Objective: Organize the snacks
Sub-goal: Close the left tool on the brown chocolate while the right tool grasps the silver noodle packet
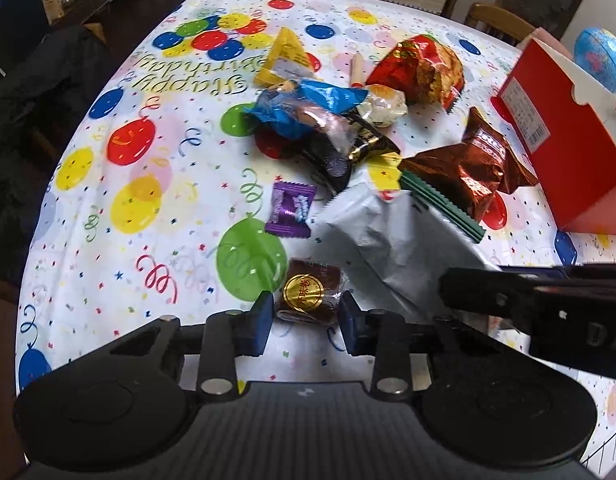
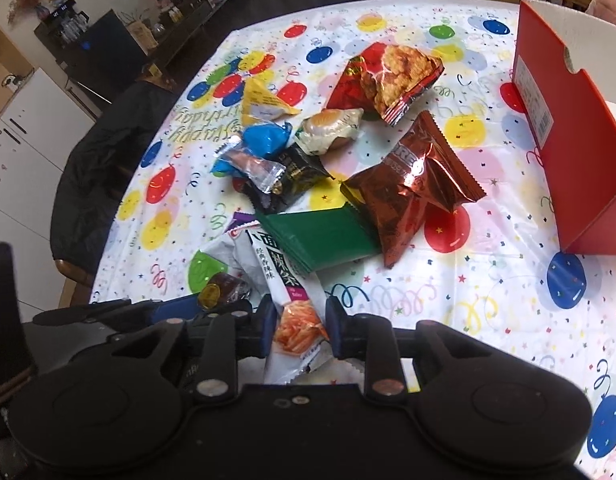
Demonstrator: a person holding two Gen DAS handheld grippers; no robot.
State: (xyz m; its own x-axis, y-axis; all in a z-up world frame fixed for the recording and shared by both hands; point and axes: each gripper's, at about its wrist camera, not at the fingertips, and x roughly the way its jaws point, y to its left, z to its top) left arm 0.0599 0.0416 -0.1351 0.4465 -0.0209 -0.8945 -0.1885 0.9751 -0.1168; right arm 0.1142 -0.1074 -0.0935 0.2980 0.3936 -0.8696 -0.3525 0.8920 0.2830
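While the left gripper [image 1: 306, 316] squeezed a small brown candy [image 1: 308, 294], the right gripper [image 2: 301, 330] pinched a white snack bag [image 2: 286, 288]. Most snacks [image 2: 416, 192] lay piled toward twelve o'clock. At two o'clock, the red box [image 2: 568, 152] looked unfilled, so sorting seemed barely begun.

Red box [image 2: 580, 184], green packets [image 2: 320, 240], purple candy [image 1: 289, 210], multicolour balloon-print tablecloth [image 1: 156, 184].

Both tools are matte black plastic. The left gripper [image 1: 306, 322] and right gripper [image 2: 301, 330] each carry two dark blue rubbery fingers [image 1: 257, 326] on black link arms pinned with round silver rivets, flanked by large circular black housings.
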